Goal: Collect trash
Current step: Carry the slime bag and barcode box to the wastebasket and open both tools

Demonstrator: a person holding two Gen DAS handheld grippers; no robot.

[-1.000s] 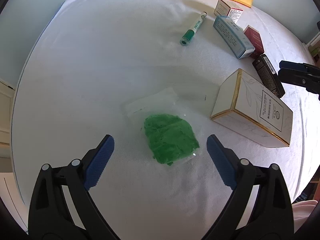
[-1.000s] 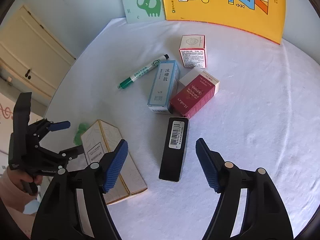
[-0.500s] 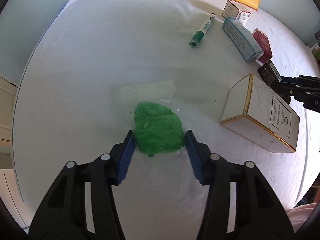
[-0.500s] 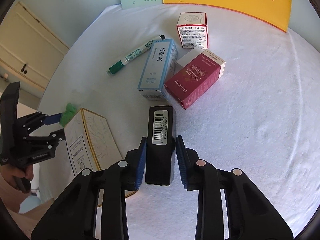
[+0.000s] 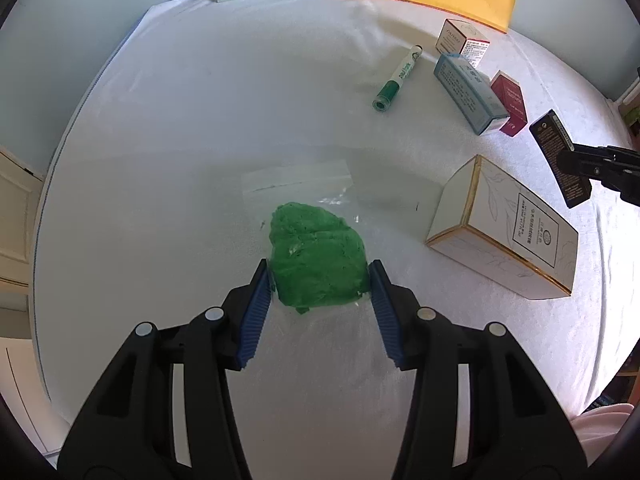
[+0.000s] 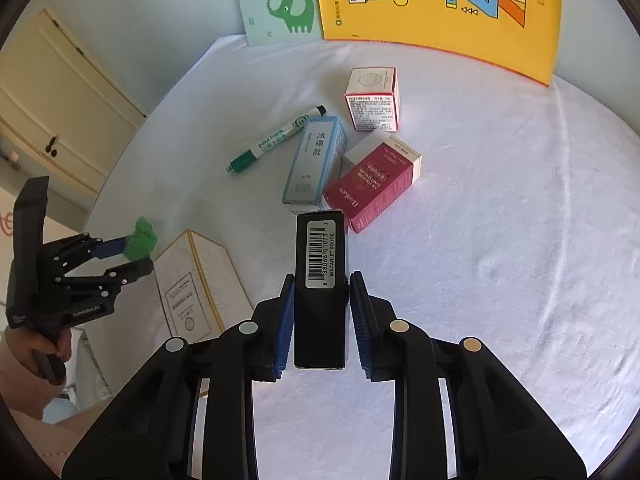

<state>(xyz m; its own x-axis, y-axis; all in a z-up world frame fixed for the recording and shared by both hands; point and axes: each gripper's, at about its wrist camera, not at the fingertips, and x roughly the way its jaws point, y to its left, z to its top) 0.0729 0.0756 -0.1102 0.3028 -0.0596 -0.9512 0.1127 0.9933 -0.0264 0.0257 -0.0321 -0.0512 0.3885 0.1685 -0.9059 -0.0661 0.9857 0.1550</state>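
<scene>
- The left tool (image 5: 320,280) points steeply down at the white-covered counter (image 5: 200,120), and its blue pads press both sides of a clear plastic bag of green stuff (image 5: 318,258), so it is clenched on the bag.
- The bag's clear, flat upper part stretches away ahead of the left tool's tips, lying on the counter cloth.
- The right tool (image 6: 322,300) is clenched on a black carton (image 6: 320,280) with a white barcode label; the carton runs lengthwise between the pads and sticks out ahead of them.
- In the left wrist view the same black carton (image 5: 560,160) shows far to the right of the left tool, tilted and gripped at mid-length by the right tool (image 5: 576,160).
- A large white box with gold edges (image 5: 508,228) lies on its side between the two tools, ahead and right of the left tool, left of the right tool.
- Just beyond the black carton's far end lie a dark red box (image 6: 372,184) and a pale blue box (image 6: 314,160), side by side and touching.
- Farther ahead of the right tool stands a small white and red box (image 6: 372,98); to its left a green marker (image 6: 276,140) lies slantwise.
- A yellow book (image 6: 440,8) and an elephant card (image 6: 280,0) stand at the counter's far edge.
- A person's hand (image 6: 44,350) holds the left tool's handle.
</scene>
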